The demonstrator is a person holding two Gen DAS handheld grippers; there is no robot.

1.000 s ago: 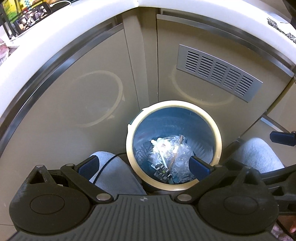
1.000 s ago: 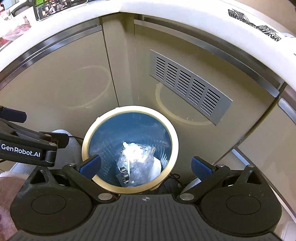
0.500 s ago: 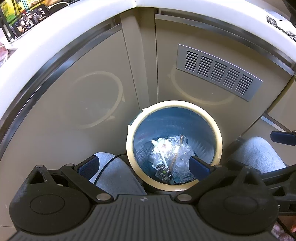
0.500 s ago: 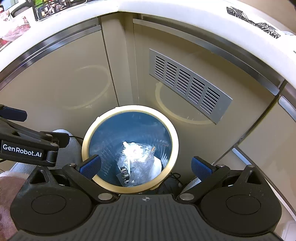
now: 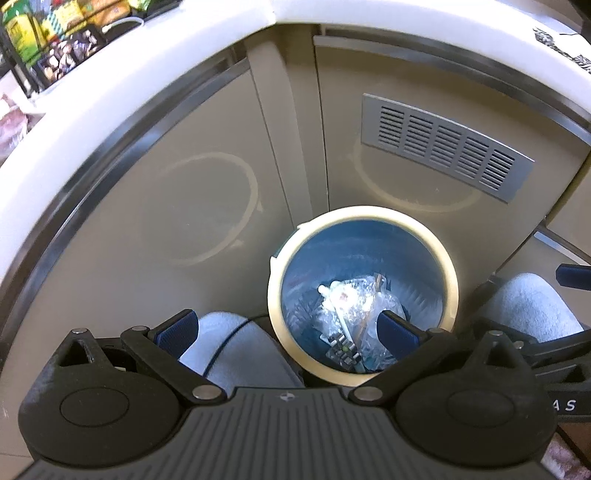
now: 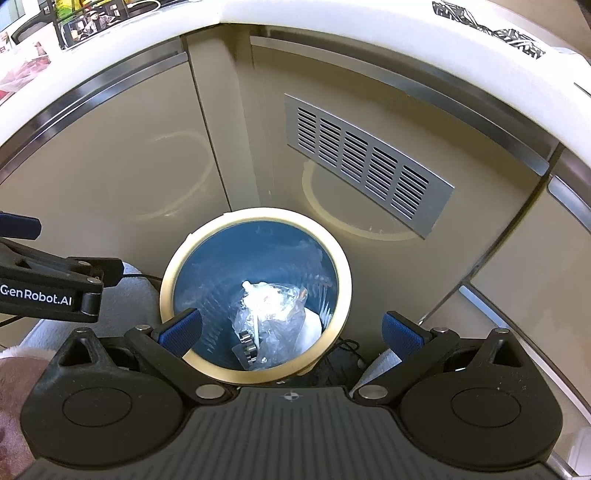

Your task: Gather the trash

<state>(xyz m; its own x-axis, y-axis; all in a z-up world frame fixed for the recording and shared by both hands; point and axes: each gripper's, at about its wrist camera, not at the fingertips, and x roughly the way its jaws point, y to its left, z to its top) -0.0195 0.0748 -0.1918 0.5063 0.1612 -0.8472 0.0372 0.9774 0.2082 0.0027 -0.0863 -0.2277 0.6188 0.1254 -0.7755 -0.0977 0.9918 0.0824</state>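
Observation:
A round bin with a cream rim (image 5: pixel 452 280) (image 6: pixel 345 280) and blue inside stands on the floor below both grippers. Clear crumpled plastic trash (image 5: pixel 351 302) (image 6: pixel 269 306) with a white stick and a small dark object lies at its bottom. My left gripper (image 5: pixel 286 328) hangs open above the bin's left edge, nothing between its blue pads. My right gripper (image 6: pixel 291 328) is also open and empty, above the bin's front-right rim. The left gripper's arm (image 6: pixel 48 291) shows at the left of the right wrist view.
Beige cabinet doors (image 5: pixel 147 192) (image 6: pixel 110 158) with a grey vent grille (image 5: pixel 443 144) (image 6: pixel 365 166) rise behind the bin, under a white countertop edge (image 5: pixel 110 85) (image 6: pixel 369 22). A person's knees in light grey cloth (image 5: pixel 236 347) (image 5: pixel 532 302) flank the bin. A black cable (image 6: pixel 343 350) lies by it.
The left wrist view has shifted slightly, the bin now a little further right and lower. Both grippers stay open and empty. The trash in the bin has not moved.

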